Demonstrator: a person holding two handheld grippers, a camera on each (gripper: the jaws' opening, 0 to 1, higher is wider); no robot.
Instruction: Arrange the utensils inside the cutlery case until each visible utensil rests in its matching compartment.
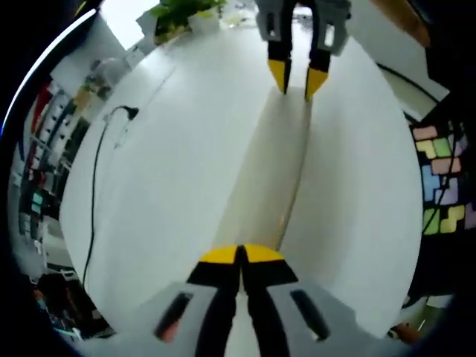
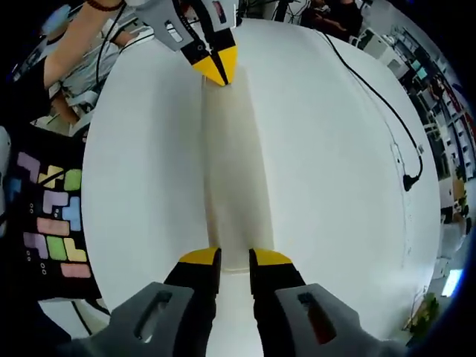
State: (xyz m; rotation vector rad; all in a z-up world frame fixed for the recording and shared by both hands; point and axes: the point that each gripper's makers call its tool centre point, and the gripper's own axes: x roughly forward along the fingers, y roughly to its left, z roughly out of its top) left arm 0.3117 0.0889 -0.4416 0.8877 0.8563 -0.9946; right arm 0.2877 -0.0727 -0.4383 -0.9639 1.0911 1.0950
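Observation:
A long, narrow cream cutlery case (image 1: 271, 171) lies lengthwise on the white table (image 1: 171, 171) between my two grippers. No utensils can be made out on it. My left gripper (image 1: 239, 256) is shut, its yellow tips meeting at the case's near end; whether they pinch its edge is hidden. In the right gripper view the same gripper (image 2: 217, 68) stands at the case's (image 2: 234, 171) far end. My right gripper (image 2: 234, 258) is open, its tips set over the other end of the case, and it appears across the table as the right gripper (image 1: 297, 80).
A black cable (image 1: 95, 171) with a plug runs along one side of the table (image 2: 335, 186). A dark board with coloured puzzle blocks (image 2: 53, 223) lies off the opposite edge. A green plant (image 1: 182, 13) stands at the far end, and a person's arm (image 2: 74, 33) reaches in.

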